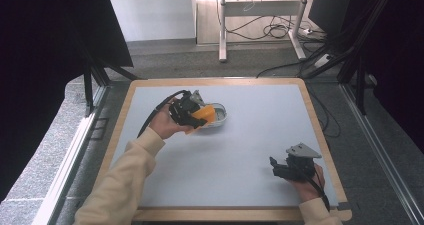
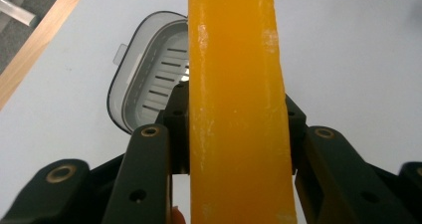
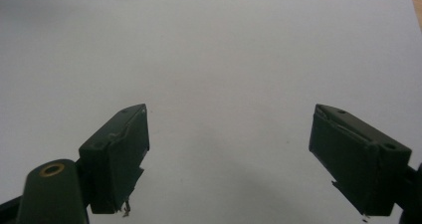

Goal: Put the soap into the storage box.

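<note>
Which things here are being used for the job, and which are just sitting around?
Part of the job:
- left hand-held gripper, shut on the orange bar
- orange bar
- grey slotted case, lying open on the table under the bar

Just about:
- right hand-held gripper, open, holding nothing, over bare table
- cables and desk legs on the floor beyond

we see the right hand-held gripper [image 3: 229, 159] with its two dark jaws spread wide apart, nothing between them. beneath and beyond them lies the pale grey desk [image 3: 224, 50], with a faint shadow near the jaws.
</note>
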`<state>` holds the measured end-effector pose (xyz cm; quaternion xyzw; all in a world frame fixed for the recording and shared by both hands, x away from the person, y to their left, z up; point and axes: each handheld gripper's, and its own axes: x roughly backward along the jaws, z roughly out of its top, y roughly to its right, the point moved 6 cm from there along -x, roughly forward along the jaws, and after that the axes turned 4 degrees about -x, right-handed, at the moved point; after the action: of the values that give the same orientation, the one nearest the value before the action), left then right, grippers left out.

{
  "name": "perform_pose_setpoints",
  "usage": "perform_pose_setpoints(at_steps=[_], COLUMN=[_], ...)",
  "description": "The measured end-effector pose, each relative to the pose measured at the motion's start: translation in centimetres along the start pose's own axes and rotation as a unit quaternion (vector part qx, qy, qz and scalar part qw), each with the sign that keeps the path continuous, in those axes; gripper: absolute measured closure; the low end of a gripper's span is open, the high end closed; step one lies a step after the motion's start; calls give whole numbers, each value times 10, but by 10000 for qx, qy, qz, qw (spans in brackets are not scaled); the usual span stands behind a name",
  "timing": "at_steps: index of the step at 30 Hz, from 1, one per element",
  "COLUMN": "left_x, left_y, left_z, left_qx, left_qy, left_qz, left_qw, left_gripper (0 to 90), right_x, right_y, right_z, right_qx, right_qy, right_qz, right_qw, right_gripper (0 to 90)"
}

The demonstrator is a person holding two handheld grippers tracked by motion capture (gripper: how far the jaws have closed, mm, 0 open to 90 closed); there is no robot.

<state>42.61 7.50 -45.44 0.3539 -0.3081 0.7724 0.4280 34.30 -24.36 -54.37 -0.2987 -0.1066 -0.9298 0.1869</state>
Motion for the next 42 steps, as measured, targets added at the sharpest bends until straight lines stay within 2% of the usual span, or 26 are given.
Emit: perform_pose_setpoints(at_steps=[3,12,16,18,27,30,32,42], left_x=[-1,-8,-12,-14,-24,-26,-28,-33], left_y=[0,-6,-8,-10,-18,-22,-26,-40], left_z=[3,9,11,12,14,16,17,22], left_qx=[-46,-139,-222,-277,-226,-243,-282,-269], left_qy=[64,-15,84,75,25,109,88,105], left_qz=[-76,-104,-311,-296,-354,-489,-428,-481], left_qw=[9999,9998,9992,9991,9991,9985,9986,9984], left_gripper=[616,616,616,616,615,616,616,615], right_x=[0,0,0,0,1,1,2,2], right_y=[0,0,1,1,5,5,5,6], right_z=[0,0,0,-1,0,0,0,0], right_qx=[0,10,-3,6,-24,-26,-21,-52], right_qy=[4,-5,-7,-14,21,26,25,29], right_qz=[-10,-19,-28,-26,-70,-91,-92,-96], right_qw=[10000,10000,10000,10000,10000,10000,10000,9999], right_gripper=[163,163,163,163,163,163,163,163])
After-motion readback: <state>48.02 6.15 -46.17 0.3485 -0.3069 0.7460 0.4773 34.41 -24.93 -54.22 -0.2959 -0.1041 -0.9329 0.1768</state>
